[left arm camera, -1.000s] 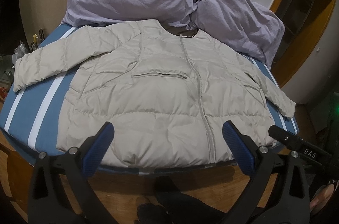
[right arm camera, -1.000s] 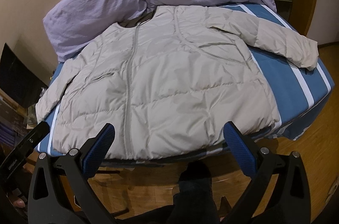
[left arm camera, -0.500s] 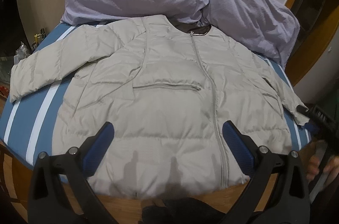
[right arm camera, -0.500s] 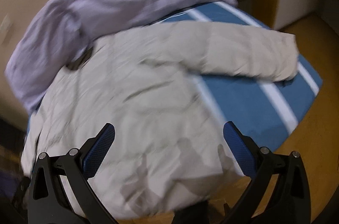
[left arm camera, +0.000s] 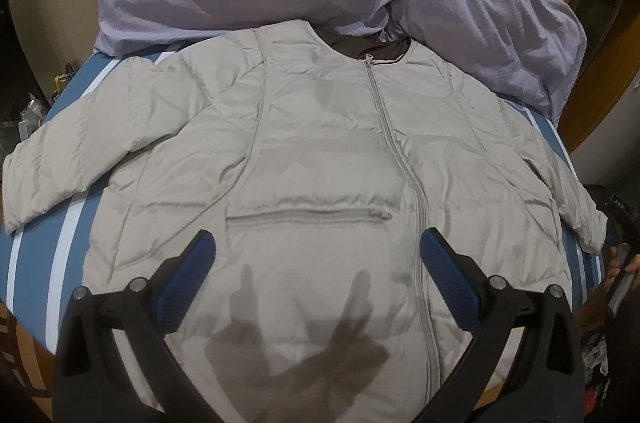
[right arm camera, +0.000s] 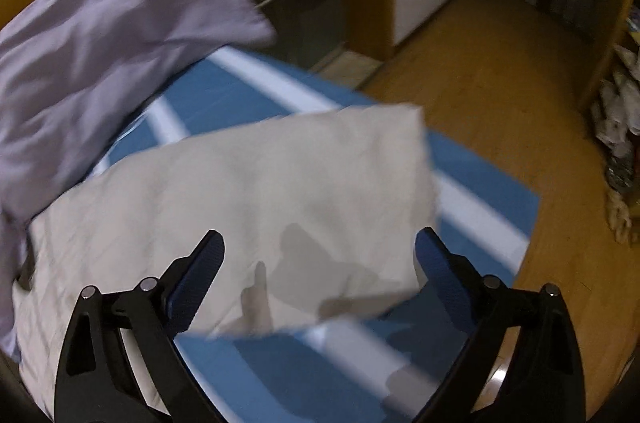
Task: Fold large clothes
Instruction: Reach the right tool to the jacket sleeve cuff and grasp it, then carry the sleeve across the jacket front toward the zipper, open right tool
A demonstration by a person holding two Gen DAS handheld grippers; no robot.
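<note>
Hovering above the right sleeve [right arm camera: 256, 199], the right claw [right arm camera: 318, 263] is spread wide and grips nothing; the sleeve lies just under and ahead of it, its long axis running from the jacket's shoulder at the left out to the cuff at the right, near the edge of the bed [right arm camera: 480, 191]. The left claw [left arm camera: 316, 265], also agape and empty, hangs over the lower front of the beige jacket [left arm camera: 320, 163], which lies flat and zipped on the bed, collar at the far end. The right claw is plainly the nearer to that sleeve, so folding it inward looks like its job.
</note>
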